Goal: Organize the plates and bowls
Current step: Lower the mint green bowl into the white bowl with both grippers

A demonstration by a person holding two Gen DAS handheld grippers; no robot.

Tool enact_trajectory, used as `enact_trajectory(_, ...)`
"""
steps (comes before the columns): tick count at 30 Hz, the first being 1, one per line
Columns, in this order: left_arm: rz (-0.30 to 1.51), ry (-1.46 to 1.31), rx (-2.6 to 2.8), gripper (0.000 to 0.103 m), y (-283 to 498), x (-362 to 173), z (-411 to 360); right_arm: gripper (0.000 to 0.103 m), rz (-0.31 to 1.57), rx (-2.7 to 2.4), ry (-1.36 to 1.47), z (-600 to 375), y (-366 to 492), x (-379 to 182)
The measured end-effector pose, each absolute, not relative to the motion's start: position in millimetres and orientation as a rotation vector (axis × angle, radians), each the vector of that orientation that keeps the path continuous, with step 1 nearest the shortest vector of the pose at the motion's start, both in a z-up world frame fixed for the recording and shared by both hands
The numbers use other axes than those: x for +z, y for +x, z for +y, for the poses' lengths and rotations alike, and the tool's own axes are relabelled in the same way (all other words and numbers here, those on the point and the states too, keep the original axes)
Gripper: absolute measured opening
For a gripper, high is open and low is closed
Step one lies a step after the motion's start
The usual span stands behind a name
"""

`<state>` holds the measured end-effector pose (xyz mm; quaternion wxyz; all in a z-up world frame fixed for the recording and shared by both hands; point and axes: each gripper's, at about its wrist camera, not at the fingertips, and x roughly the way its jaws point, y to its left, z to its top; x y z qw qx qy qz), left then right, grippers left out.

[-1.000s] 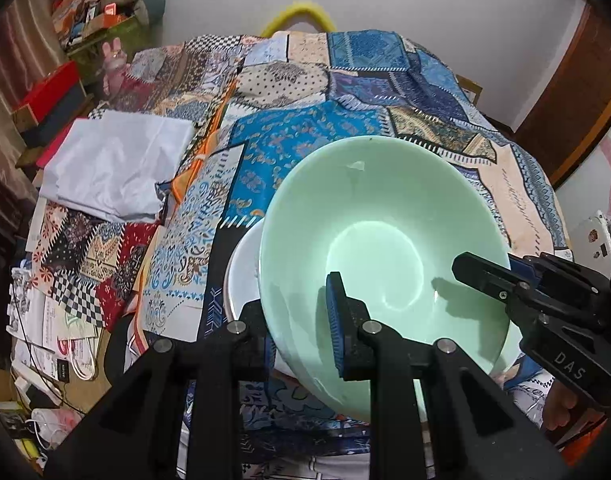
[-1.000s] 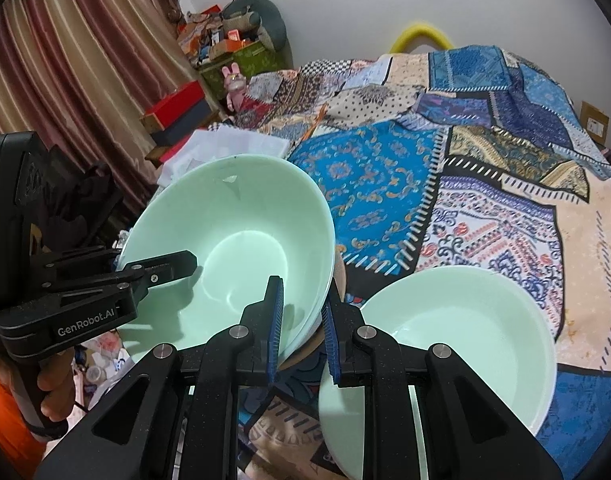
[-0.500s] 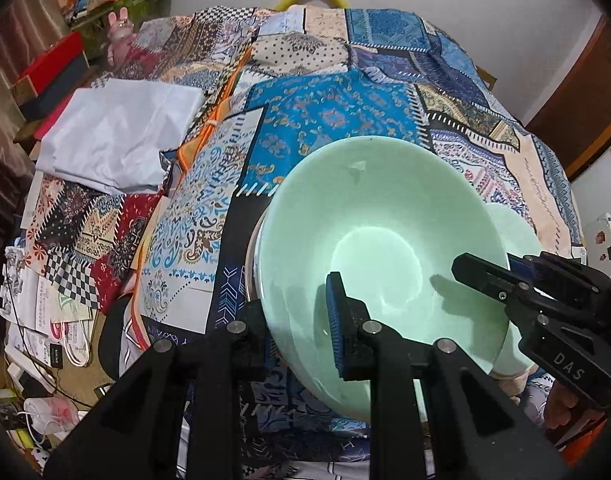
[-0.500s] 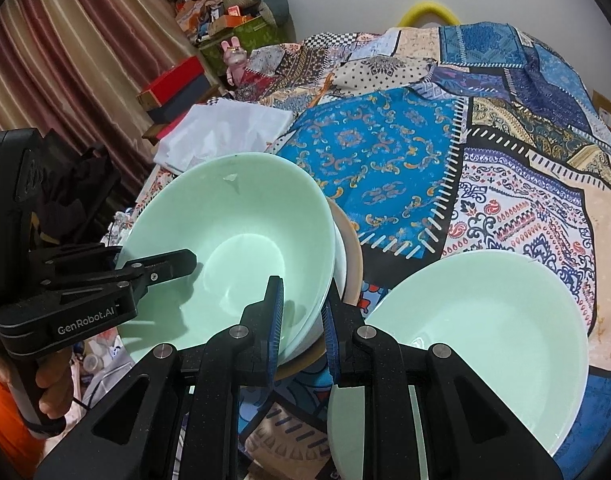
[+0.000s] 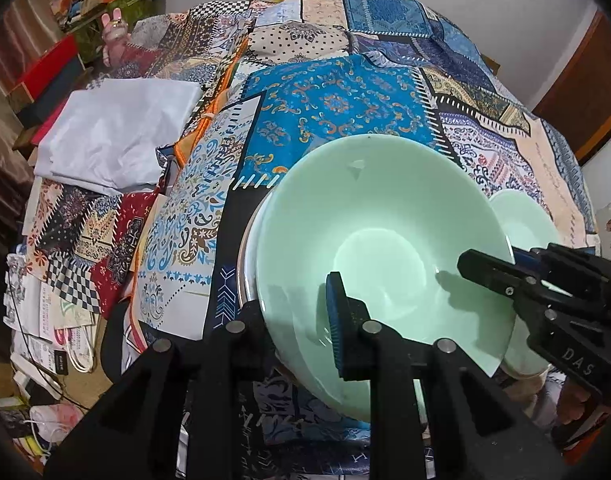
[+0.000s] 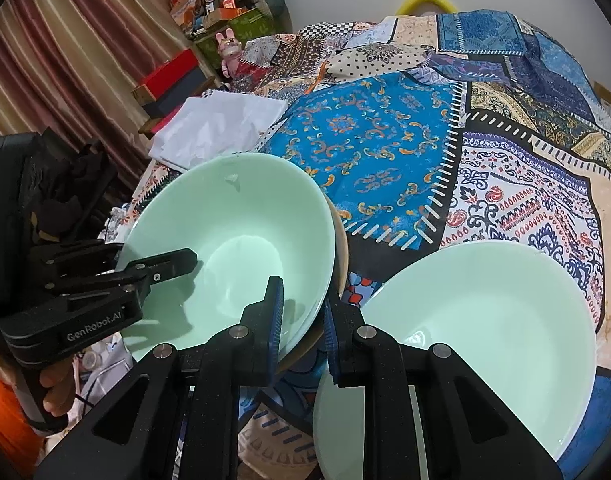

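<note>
Mint-green and glossy, a wide bowl (image 5: 385, 248) fills the middle of the left wrist view, held by two black grippers over a patchwork cloth (image 5: 337, 100) that covers the surface. The left gripper (image 5: 301, 316) pinches the bowl's rim at 6 o'clock, one blue pad inside and the other finger hidden behind the wall. The right gripper (image 6: 301, 316) pinches the same rim from the opposite side; in the left view it reaches in from 3 o'clock.

The bowl sits tilted on a small stack: a white rim and a tan plate (image 6: 339, 248) edge show beneath it at its 3 o'clock in the right wrist view. Whether it rests fully on them cannot be told.

A second mint-green bowl (image 6: 485, 340) lies separately on the cloth at 4 o'clock in the right view, near the stack but not on it.

A folded white sheet (image 5: 113, 132) lies at 10 o'clock, well apart from the dishes.

The task looks partly done: one bowl appears nearly seated on the stack and needs releasing, while the second bowl is not yet gathered.
</note>
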<state>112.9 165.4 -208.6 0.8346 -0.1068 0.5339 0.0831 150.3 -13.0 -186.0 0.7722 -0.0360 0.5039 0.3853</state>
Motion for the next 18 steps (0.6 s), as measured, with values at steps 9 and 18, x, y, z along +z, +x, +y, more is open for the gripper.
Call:
enact_trajectory(9,1.16,-0.254,0.183,0.022,119,-207,167,0.02,1.035,0.834,-0.07,-27,149,-172)
enact_trajectory(18,1.169,-0.228,0.202,0.032,124,-199,160,0.02,1.024,0.841,-0.057,-34,149,-167)
